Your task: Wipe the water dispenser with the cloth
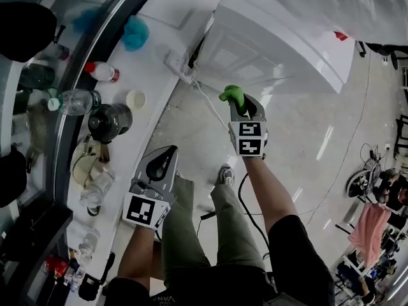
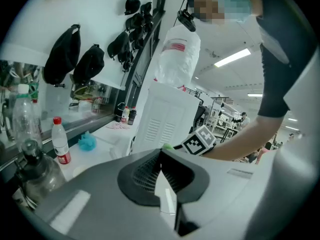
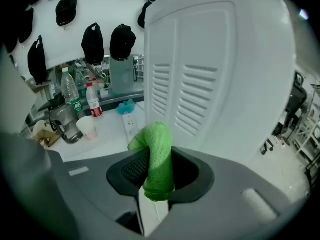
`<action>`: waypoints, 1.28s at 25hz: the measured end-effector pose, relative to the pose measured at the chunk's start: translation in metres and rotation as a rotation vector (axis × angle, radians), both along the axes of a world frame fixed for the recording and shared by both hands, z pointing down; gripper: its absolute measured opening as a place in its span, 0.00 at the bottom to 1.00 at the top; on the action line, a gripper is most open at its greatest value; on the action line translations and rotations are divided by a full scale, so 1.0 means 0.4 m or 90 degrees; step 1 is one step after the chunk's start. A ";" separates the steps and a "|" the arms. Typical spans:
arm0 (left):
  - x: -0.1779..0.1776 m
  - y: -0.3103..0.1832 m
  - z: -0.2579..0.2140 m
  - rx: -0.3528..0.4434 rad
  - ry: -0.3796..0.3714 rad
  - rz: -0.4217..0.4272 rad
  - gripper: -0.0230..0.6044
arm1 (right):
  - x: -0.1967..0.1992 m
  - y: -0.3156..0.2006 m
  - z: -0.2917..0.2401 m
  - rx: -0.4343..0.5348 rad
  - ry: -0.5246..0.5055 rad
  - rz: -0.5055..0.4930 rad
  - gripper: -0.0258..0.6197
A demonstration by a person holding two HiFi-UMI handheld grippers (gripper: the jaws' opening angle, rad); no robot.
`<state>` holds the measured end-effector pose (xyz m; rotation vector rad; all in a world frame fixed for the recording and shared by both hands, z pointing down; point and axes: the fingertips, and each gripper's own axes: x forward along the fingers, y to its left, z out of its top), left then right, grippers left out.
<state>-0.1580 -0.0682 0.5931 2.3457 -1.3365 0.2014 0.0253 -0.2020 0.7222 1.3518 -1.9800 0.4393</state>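
Cloth (image 3: 156, 144) green, nubbly, rolled | right tongs (image 3: 157, 173) clamped | water dispenser (image 3: 230, 84) white, louvred

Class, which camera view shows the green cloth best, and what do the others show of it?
The right gripper view: the green cloth fills the centre, clamped in the right gripper. The head view shows it small, at that gripper's tip; the left gripper view shows only a green sliver.

Bright green cloth (image 3: 158, 159), white louvred water dispenser (image 3: 225, 59).
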 end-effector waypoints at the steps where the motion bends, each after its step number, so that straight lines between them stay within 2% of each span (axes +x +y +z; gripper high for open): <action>1: -0.020 -0.008 0.010 0.001 -0.003 0.003 0.04 | -0.034 -0.020 0.008 0.004 -0.001 -0.005 0.22; 9: -0.137 -0.055 0.050 -0.009 -0.018 0.029 0.04 | -0.246 -0.179 0.037 0.033 0.024 -0.050 0.22; 13: -0.161 -0.058 0.050 -0.026 -0.027 0.048 0.04 | -0.287 -0.225 0.054 0.036 0.051 -0.066 0.22; 16: -0.176 -0.068 0.050 -0.011 -0.024 0.043 0.04 | -0.280 -0.238 0.064 0.033 0.054 -0.056 0.22; 21: -0.161 -0.064 0.058 -0.015 -0.027 0.043 0.04 | -0.196 -0.202 0.076 0.015 0.040 -0.009 0.22; 26: -0.100 -0.052 0.039 -0.002 -0.025 0.045 0.04 | -0.025 -0.135 0.077 -0.008 0.049 0.047 0.22; 32: -0.002 -0.033 0.027 0.003 -0.030 0.057 0.04 | 0.164 -0.055 0.088 -0.028 0.070 0.084 0.22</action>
